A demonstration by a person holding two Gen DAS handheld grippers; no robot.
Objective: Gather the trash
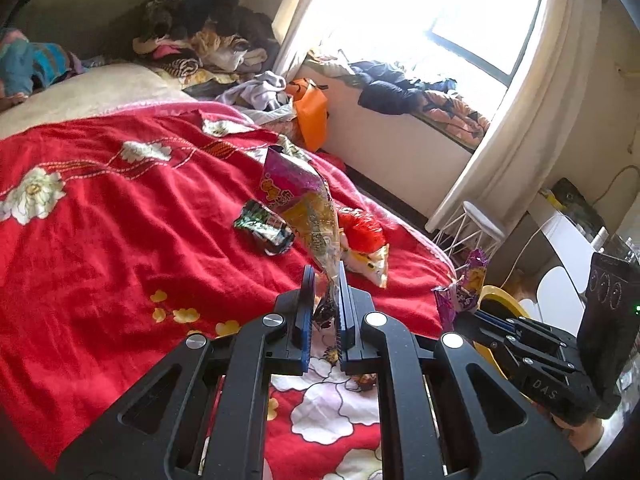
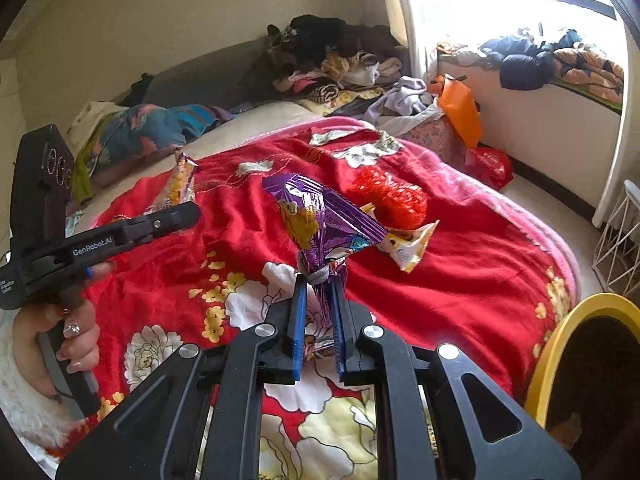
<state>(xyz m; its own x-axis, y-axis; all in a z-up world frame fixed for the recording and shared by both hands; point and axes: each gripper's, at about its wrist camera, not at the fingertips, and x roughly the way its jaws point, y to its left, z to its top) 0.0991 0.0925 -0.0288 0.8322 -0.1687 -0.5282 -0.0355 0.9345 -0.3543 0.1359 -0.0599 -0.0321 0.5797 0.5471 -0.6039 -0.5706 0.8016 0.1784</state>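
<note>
We are working over a bed with a red floral blanket [image 1: 120,208], a bright window at the upper right. Our left tongs [image 1: 324,280] are pinching a pink snack wrapper [image 1: 304,204] that is standing tall above them. Our right tongs [image 2: 320,292] are clamping a purple wrapper [image 2: 320,220]. The yellow-rimmed bin [image 2: 560,344] is sitting at the lower right of the right wrist view, just beside the right tongs, so we judge that hand is nearer for dropping.
</note>
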